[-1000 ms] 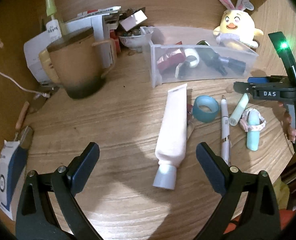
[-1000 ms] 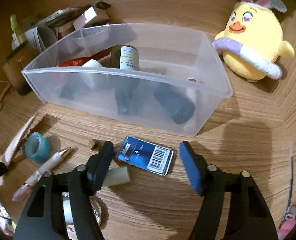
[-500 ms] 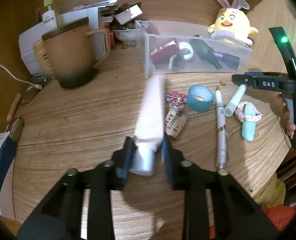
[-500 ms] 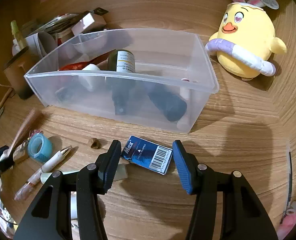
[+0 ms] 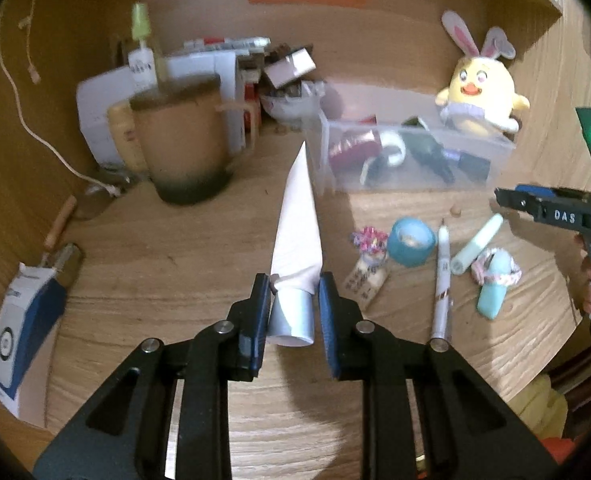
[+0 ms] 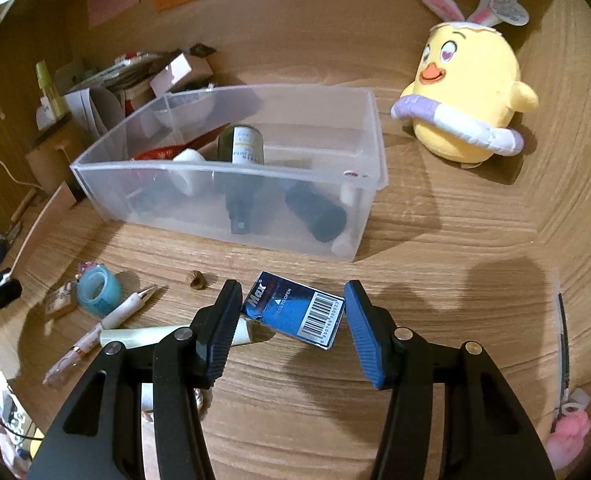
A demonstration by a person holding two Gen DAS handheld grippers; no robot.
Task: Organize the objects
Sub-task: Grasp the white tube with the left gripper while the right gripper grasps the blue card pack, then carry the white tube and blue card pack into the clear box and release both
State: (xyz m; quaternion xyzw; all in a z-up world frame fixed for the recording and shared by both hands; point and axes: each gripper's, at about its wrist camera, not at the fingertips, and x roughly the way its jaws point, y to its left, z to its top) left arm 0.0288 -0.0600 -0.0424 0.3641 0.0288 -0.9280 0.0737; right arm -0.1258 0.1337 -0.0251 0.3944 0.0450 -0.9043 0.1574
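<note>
Left gripper (image 5: 291, 308) has its pads clamped on the grey cap of the white tube (image 5: 297, 236), which lifts clear of the bench (image 5: 183, 264) and points its crimped tail at the far side, toward the clear plastic bin (image 5: 411, 160). Over on the right, the right gripper (image 6: 293, 322) sits at middling width around the blue staple box (image 6: 295, 312); that box looks raised at its left end, touching the left pad, while a gap shows at the right pad, so I wouldn't call it a firm hold. So both hands look to be in the pick-up step. Next, I'd say, the tube must travel far and right over the bin's near wall, tilting so the long body clears the bottles already lying inside. Tape roll (image 5: 410, 242), pen (image 5: 442, 280) and the other small bits wait on the bench.
</note>
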